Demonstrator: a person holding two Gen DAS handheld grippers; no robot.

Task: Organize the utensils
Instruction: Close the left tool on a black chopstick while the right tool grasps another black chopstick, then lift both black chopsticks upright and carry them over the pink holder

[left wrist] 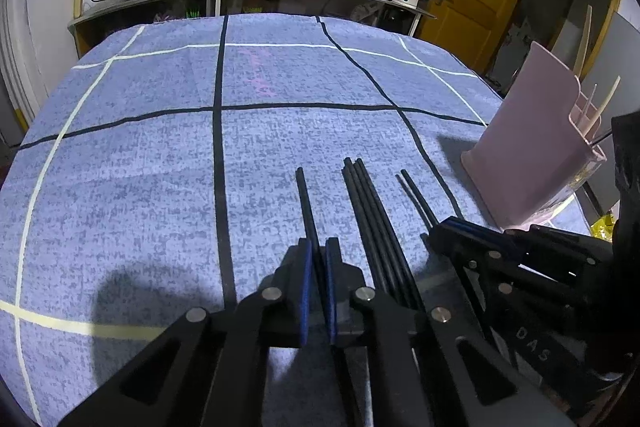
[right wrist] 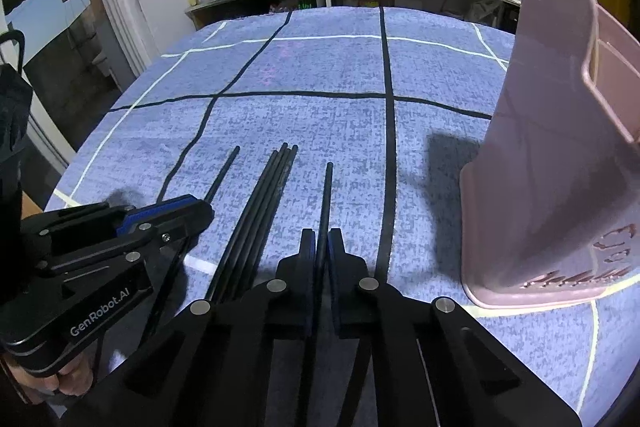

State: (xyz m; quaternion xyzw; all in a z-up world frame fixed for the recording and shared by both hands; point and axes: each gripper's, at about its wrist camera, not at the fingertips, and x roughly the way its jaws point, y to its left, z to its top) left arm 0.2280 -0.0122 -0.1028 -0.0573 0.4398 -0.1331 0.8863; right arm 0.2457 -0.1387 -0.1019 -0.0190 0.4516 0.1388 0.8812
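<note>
The blue checked tablecloth [left wrist: 160,155] fills nearly everything, stretched flat over the table, and I'd say it serves as a plain working field where dark sticks show up well. On the right side stands the pink utensil holder [right wrist: 552,187], upright, with a few pale utensils [left wrist: 600,107] already poking out of its top; it sits just beside the work so that each lift is a short trip, I judge. Near the table's front edge lie the black chopsticks [right wrist: 256,219], a tight bundle of several lying side by side, pointing away from the person. To either side of that bundle one stick has been singled out. The left gripper [left wrist: 317,255] is clamped on a lone chopstick [left wrist: 306,203] left of the bundle, blue pads squeezing its shaft near the thick end. The right gripper [right wrist: 322,243] is pinched shut on another single chopstick [right wrist: 327,195] between the bundle and the holder. Both tools angle downward at the cloth, gripping low on the sticks, probably so the tips swing up cleanly for dropping into the holder.
</note>
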